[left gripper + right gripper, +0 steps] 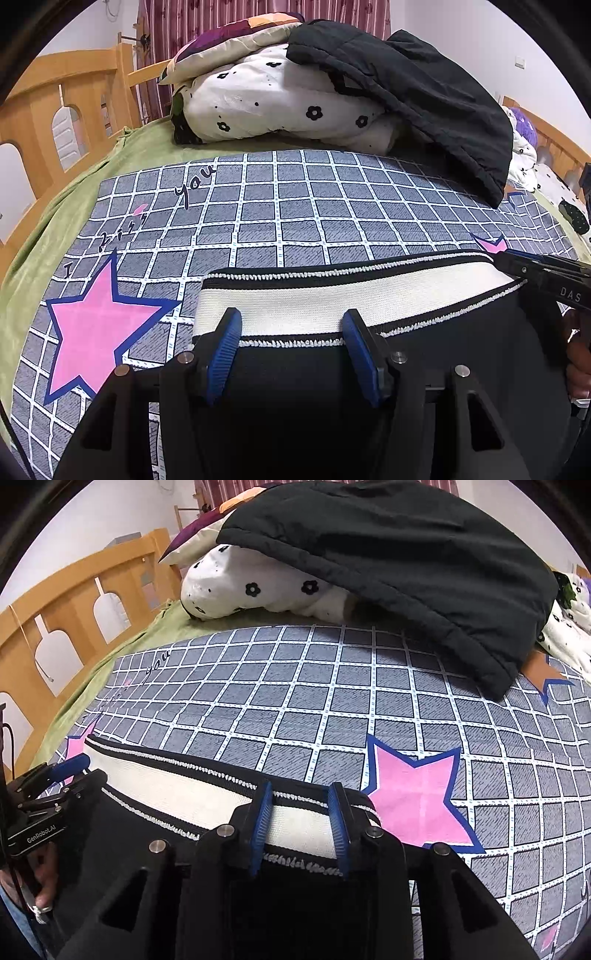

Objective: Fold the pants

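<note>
The black pants (295, 373) lie on the bed with their white waistband (332, 299) trimmed in black and white facing away. My left gripper (291, 325) is open, its blue pads straddling the left part of the waistband just above the cloth. My right gripper (301, 801) is open too, its pads over the right end of the waistband (177, 794). The right gripper also shows at the right edge of the left wrist view (546, 273), and the left gripper shows at the left edge of the right wrist view (55, 775).
The bed has a grey checked sheet (295, 206) with pink stars (92, 325). Piled quilts (277, 99) and a black jacket (424, 92) lie at the far side. A wooden headboard (55, 110) stands on the left.
</note>
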`<state>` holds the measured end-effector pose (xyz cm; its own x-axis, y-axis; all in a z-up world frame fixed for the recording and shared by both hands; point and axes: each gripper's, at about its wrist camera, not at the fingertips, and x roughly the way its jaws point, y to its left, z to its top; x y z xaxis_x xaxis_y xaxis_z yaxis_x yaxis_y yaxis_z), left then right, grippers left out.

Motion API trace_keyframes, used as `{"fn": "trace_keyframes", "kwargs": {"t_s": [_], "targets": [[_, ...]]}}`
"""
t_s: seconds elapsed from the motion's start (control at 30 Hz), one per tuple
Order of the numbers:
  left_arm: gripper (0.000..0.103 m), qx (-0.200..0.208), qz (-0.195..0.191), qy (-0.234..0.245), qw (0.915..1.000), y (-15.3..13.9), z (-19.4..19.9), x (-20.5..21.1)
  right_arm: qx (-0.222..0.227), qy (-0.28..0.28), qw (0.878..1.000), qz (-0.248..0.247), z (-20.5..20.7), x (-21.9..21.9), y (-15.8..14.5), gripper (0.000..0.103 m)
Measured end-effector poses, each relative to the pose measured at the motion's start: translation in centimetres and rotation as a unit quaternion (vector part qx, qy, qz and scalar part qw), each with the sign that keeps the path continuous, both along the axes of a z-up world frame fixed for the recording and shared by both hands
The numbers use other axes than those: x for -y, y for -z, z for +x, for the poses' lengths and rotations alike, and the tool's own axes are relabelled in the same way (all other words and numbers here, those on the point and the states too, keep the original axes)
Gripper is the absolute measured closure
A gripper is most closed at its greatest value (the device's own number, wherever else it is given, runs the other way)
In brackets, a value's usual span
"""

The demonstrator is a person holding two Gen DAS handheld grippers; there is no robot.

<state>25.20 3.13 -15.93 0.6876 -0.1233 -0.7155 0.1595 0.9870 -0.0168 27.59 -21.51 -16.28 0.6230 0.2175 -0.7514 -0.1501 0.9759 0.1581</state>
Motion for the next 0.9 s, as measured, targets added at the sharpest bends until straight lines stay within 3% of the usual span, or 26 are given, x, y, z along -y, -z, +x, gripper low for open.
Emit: {"fn": "trace_keyframes", "kwargs": {"t_s": [0.2,0.3,0.33,0.4,0.53,0.67,0.77,0.83,0.9], "targets": [[0.049,0.001,-0.002,0.001,1.0,-0.5,-0.1,-0.2,0.022,-0.019,0.999,-0.046,-0.6,-1.0,-1.3,0.072],[0.048,0.027,0.002,-0.005,0.9996,-1.9,-0.4,-0.9,0.051,-0.027,0.996,-0.072,-1.5,-1.6,-2.5,0.07],[0.048,0.013,0.011,-0.017,0.9997,-1.5,0.1,-1.1,0.054,-0.035,0.995,-0.074,-1.6,-1.9,-2.4,0.064],[0.045,-0.024,0.017,-0.022,0.9993,-0.2,1.0,-1.4,0.03,-0.043,0.995,-0.081,-1.0,-2.3,-1.3,0.063],[0.045,-0.059,-0.028,-0.005,0.9978,-0.7,-0.5,-2.8,0.0,-0.03,0.999,-0.041,-1.1,-0.9,-2.0,0.062],[0.045,-0.09,-0.018,0.031,0.9953,-0.5,-4.5,-2.3,-0.014,-0.037,0.999,-0.019,-6.0,-0.3,-3.1,0.062],[0.044,-0.085,-0.017,0.053,0.9948,-0.1,-9.8,-2.1,-0.023,-0.055,0.998,-0.011,-10.6,-0.2,-2.7,0.062],[0.044,-0.087,-0.036,0.068,0.9933,0.5,-13.2,-2.2,-0.021,-0.06,0.998,-0.013,-14.1,-0.2,-1.9,0.062],[0.043,-0.058,-0.016,0.06,0.9964,0.8,-16.4,-2.0,-0.005,-0.062,0.997,-0.037,-17.2,-0.2,-1.3,0.062]]}}
